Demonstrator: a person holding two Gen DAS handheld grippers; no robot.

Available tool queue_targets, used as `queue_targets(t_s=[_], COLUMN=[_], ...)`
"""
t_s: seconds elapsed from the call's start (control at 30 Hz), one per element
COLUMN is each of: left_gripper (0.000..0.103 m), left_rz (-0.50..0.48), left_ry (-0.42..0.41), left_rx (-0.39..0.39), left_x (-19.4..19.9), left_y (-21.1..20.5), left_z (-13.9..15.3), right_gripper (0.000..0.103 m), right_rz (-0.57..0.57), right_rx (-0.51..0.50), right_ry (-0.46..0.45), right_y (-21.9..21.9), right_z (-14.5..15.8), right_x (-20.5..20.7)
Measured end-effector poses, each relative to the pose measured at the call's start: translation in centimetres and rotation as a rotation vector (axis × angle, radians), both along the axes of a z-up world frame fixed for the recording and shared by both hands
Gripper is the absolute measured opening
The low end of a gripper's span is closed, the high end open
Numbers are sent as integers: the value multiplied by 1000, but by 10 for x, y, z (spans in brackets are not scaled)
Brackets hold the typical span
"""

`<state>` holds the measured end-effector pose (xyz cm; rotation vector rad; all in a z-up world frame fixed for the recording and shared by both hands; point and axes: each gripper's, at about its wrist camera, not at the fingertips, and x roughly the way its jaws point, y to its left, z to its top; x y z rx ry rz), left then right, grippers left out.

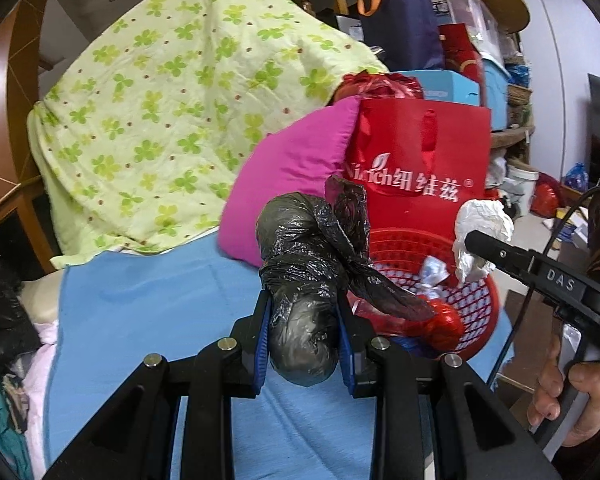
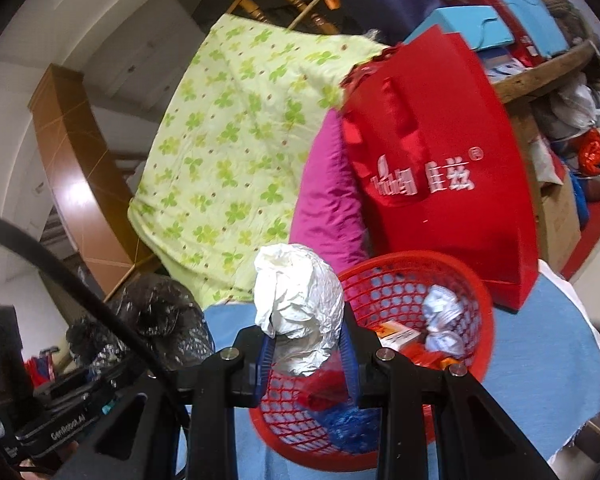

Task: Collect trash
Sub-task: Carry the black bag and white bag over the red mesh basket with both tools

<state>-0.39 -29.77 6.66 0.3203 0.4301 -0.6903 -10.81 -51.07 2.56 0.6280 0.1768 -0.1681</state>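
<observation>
Blue cloth (image 1: 148,320) covers the surface, and on it stands a red mesh basket (image 2: 472,280), the landmark for all else. Behind the basket rise a red gift bag (image 1: 420,152), a magenta pillow (image 1: 292,176) and a clover-print quilt (image 1: 160,112).

Just left of the basket, the left gripper (image 1: 304,340) is clamped on a knotted black plastic bag (image 1: 304,280); the bag's long axis runs forward along the fingers, its tied tails trailing right over the basket's rim. The right gripper (image 2: 306,354), above the basket's near-left rim, is closed on a crumpled white paper wad (image 2: 296,308), which stands upright, its long axis pointing up and away from the fingers.

Only the right wrist view looks into the basket: crumpled white paper (image 2: 440,320), a small carton and blue and red scraps. Only the left wrist view shows the person's hand (image 1: 572,400) on the right gripper's handle.
</observation>
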Motion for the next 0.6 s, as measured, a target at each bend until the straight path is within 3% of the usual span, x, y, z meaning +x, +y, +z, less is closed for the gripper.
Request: queue_targets(t_s=[0.27, 0.6], left_gripper=[31, 31], left_rz=[-68, -87], left_ry=[66, 104], left_rx=[-40, -46], left_x=[4, 14], left_y=[-21, -53], left_z=[-2, -9], right_gripper=[32, 32], right_rz=[-66, -108], right_rx=[52, 89], right_ry=[-12, 11], right_y=[-19, -32], right_z=[-4, -10], right_x=[-13, -17])
